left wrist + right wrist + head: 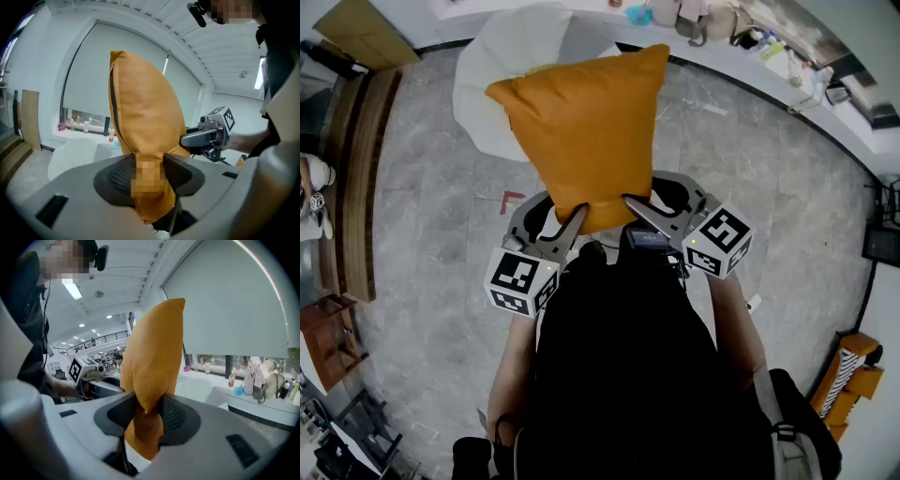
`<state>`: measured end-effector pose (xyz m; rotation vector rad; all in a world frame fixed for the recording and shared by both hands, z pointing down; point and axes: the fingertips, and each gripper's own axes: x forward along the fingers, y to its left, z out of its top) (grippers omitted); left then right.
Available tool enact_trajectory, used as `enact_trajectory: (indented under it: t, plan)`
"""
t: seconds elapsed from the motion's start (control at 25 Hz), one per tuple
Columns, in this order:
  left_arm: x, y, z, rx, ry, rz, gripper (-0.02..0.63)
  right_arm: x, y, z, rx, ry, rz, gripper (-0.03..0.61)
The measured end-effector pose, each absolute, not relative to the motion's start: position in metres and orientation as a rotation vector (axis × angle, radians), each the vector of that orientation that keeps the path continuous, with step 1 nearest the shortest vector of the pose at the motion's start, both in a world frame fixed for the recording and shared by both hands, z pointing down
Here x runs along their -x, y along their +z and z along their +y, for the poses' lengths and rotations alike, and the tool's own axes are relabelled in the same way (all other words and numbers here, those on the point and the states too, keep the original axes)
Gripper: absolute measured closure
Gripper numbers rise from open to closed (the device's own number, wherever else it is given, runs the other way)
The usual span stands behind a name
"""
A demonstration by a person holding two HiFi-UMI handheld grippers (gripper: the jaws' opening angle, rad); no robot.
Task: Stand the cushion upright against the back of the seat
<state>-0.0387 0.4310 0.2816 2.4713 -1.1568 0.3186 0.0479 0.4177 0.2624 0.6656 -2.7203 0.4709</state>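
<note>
1. The orange cushion is held in the air by its near edge. One lower corner is pinched between the jaws of the left gripper, the other between the jaws of the right gripper. The body of the cushion rises above and ahead of both grippers.
2. The white seat lies beyond the cushion, ahead of both grippers and lower, and is not touched by it.
3. The step in hand is judged to be the carry to the seat.
   - Both pinches should be held firm and the grippers level with each other, so that the cushion is not twisted.
   - The bottom edge is best set down close to the seat's back, and the top leaned against it, before either grip is loosened.
4. Much of the seat is covered by the cushion in the head view, so where its back stands cannot be told. The fabric hanging below the jaws is cut off, and how deeply the left pads bite cannot be made out.
</note>
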Motion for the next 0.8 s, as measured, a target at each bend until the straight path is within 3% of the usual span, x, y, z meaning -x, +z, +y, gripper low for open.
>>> enact_trajectory:
  t: [0.8]
  plan:
    - [0.024, 0.298, 0.426, -2.447, 0.386, -1.123, 0.403, -0.062, 0.280, 0.412, -0.651, 0.521, -2.689, 0.382]
